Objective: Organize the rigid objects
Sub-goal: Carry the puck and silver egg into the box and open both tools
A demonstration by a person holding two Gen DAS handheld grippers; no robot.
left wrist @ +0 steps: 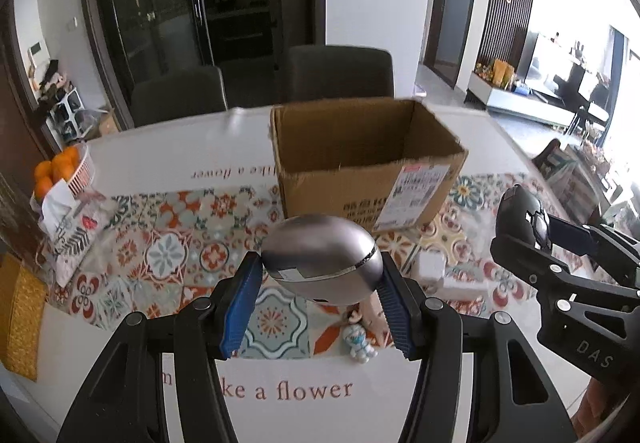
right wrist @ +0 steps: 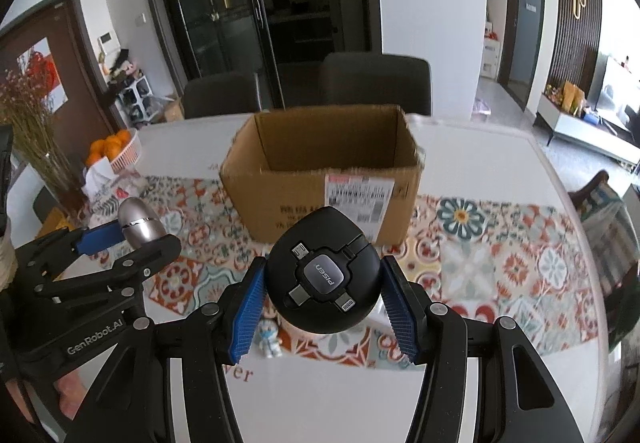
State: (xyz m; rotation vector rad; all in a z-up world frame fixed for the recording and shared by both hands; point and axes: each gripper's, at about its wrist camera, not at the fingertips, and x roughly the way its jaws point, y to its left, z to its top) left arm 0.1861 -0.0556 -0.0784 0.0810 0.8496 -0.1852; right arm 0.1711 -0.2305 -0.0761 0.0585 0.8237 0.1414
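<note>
My left gripper (left wrist: 320, 275) is shut on a silver egg-shaped gadget (left wrist: 320, 257), held above the patterned table runner in front of an open cardboard box (left wrist: 360, 163). My right gripper (right wrist: 323, 283) is shut on a round black Pisen cable hub (right wrist: 323, 281), also held above the table short of the box (right wrist: 320, 179). The box looks empty from here. Each gripper shows in the other's view: the right one (left wrist: 524, 219) at the right edge, the left one (right wrist: 136, 229) at the left.
A small blue-and-white figurine (left wrist: 360, 343) stands on the runner below my grippers, beside white packets (left wrist: 432, 267). A basket of oranges (left wrist: 64, 167), a tissue pack (left wrist: 68, 223) and a vase of dried flowers (right wrist: 36, 131) sit at the table's left. Two dark chairs (left wrist: 336, 73) stand behind the table.
</note>
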